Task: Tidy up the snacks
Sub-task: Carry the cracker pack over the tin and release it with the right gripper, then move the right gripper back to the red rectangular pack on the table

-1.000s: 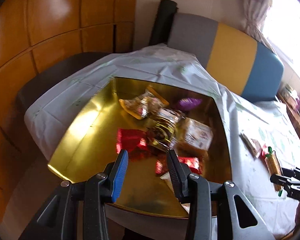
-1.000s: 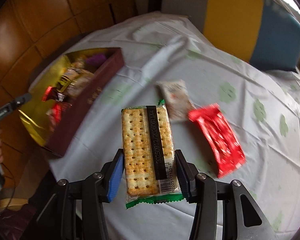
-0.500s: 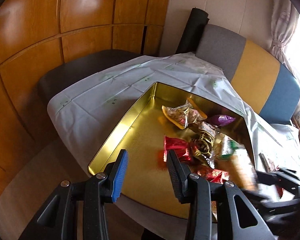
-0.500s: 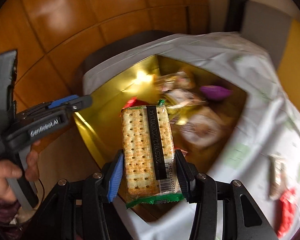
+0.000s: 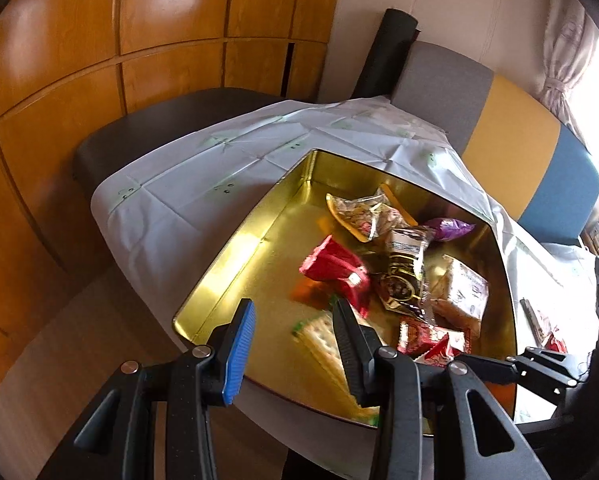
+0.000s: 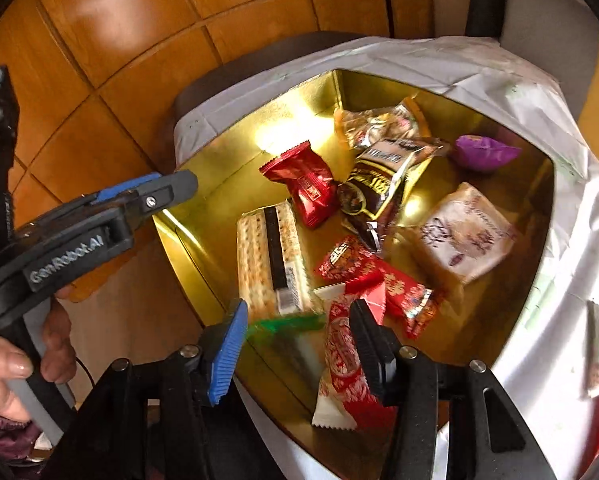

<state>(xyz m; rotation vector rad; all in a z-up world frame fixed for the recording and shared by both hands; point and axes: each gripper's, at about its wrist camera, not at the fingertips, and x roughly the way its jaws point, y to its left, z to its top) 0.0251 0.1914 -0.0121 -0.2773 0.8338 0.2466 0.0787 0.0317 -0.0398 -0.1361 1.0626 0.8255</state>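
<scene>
At the left, the left gripper (image 5: pixel 295 344) is held at the near left rim of the shiny gold rectangular tin (image 5: pixel 235 248); its blue and black pads are spread a little way apart with nothing pinched between them, as they were a second ago. Further right, the right gripper (image 6: pixel 297 344) is poised over the tin's near edge. A second ago the flat clear-wrapped cracker packet with green crimped ends (image 6: pixel 269 256) was clamped upright between its pads above the tablecloth; now the jaws have just been opening, and the packet is seen blurred just beyond the fingertips, free of the pads and dropping or already lying on the gold floor. One more snack is thereby judged delivered.

Ahead of that gripper and to the right, a red foil sachet (image 6: pixel 305 182), a brown-and-gold pouch (image 6: pixel 379 184), a purple wrapped sweet (image 6: pixel 485 152), a pale paper-wrapped cake (image 6: pixel 463 236) and red patterned packets (image 6: pixel 375 276) are piled in the tin. At the far right, outside the tin, a few snacks remain on the cloth, too blurred to be named.

The tin rests on a table covered by a creased white cloth with faint green motifs (image 5: pixel 187 184). Orange wood panelling (image 5: pixel 79 60), a dark chair seat (image 5: pixel 151 128) and a grey, yellow and blue bench back (image 5: pixel 507 136) surround it.
</scene>
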